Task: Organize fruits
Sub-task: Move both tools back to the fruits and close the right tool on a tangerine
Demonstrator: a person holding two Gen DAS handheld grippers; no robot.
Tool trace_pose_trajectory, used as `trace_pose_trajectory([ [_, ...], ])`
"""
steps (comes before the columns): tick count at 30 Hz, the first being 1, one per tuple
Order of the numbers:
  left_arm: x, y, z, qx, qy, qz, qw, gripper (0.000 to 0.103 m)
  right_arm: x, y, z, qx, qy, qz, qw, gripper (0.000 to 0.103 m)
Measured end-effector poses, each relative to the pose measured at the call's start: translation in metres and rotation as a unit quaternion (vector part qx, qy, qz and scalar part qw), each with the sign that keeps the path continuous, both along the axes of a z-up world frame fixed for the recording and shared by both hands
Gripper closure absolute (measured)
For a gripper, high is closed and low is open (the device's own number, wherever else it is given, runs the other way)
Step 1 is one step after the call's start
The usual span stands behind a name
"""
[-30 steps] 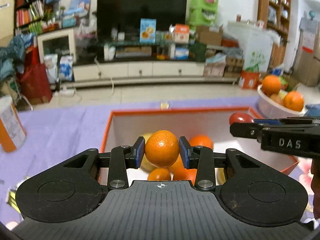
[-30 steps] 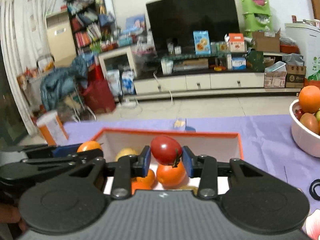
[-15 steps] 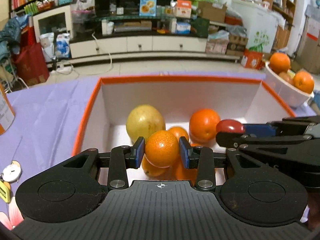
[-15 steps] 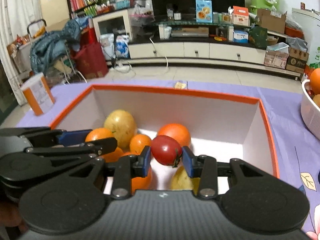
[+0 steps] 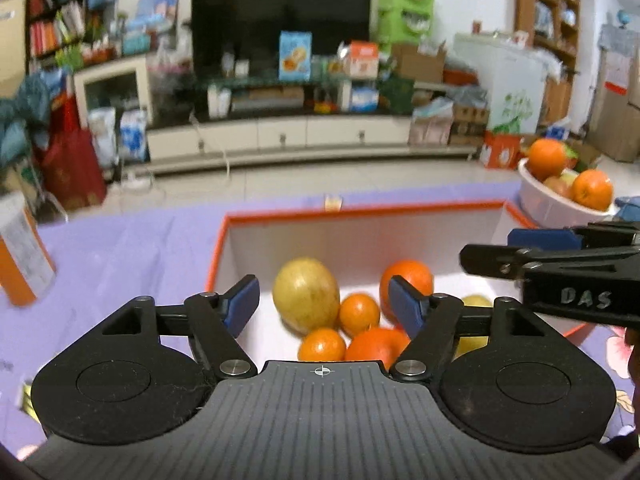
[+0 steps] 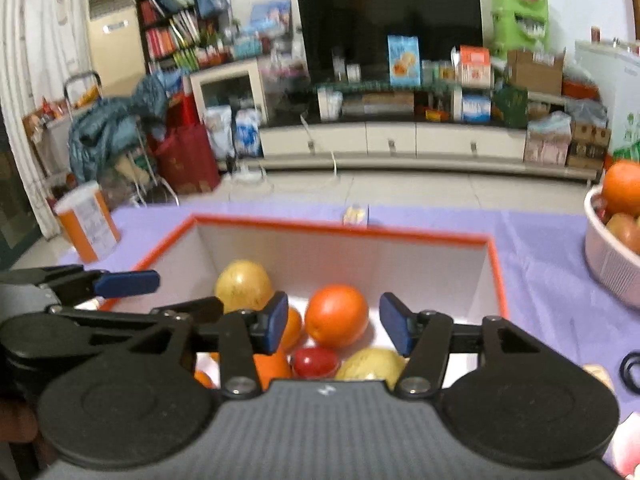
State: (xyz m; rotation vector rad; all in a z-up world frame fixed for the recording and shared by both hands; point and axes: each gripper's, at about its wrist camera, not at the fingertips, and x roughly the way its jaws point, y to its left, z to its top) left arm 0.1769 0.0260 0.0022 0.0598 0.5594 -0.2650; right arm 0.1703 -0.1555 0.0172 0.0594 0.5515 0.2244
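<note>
The left gripper (image 5: 324,300) sits low in the centre of the left wrist view, its blue-padded fingers (image 5: 242,304) spread wide and holding nothing; the right gripper (image 6: 334,322) fills the bottom of the right wrist view in the same way — fingers apart, empty. Both hang over the orange-rimmed white cardboard box (image 5: 360,236) on the lilac-clothed counter (image 5: 120,264); inside it lie a large yellow-green round fruit (image 5: 306,294), a big orange (image 6: 337,316), several small oranges (image 5: 359,314) and a small red tomato (image 6: 316,361) — the tomato shows low in the right wrist view, touching a yellowish fruit (image 6: 370,364) to its right. At the right edge of the left wrist view a white plastic bowl (image 5: 548,204) holds more oranges; an orange-and-white canister (image 6: 86,226) stands at the left of the right wrist view.
</note>
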Motion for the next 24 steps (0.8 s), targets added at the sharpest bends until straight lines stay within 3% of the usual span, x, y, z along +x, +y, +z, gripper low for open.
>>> trace_pose_trajectory([
  [4,-0.025,0.010,0.013,0.018,-0.026,-0.011,0.9994,0.058,-0.035,-0.016,0.018,-0.006,-0.058,0.017,0.998,0.039],
  [8,-0.054,0.020,0.013,0.024,-0.021,-0.021,0.9993,0.058,-0.072,-0.040,0.027,-0.010,-0.064,0.018,0.998,0.038],
  [13,-0.087,0.011,0.008,0.002,0.002,-0.048,0.9989,0.057,-0.117,-0.061,0.013,-0.008,-0.002,0.017,1.000,0.036],
  [15,-0.102,0.002,0.002,0.009,0.005,-0.062,0.9980,0.057,-0.131,-0.061,-0.006,-0.002,0.035,0.027,0.999,0.039],
  [17,-0.111,-0.008,-0.003,0.027,0.013,-0.074,0.9968,0.057,-0.140,-0.053,-0.027,-0.029,0.065,0.043,0.997,0.041],
  [20,-0.115,-0.010,-0.012,0.042,0.024,-0.075,0.9960,0.057,-0.144,-0.043,-0.047,-0.056,0.088,0.068,0.992,0.044],
  [22,-0.116,-0.005,-0.016,0.033,0.037,-0.077,0.9958,0.058,-0.142,-0.039,-0.058,-0.061,0.104,0.076,0.990,0.051],
  [24,-0.117,0.003,-0.019,0.029,0.046,-0.071,0.9960,0.058,-0.142,-0.037,-0.062,-0.066,0.105,0.080,0.989,0.052],
])
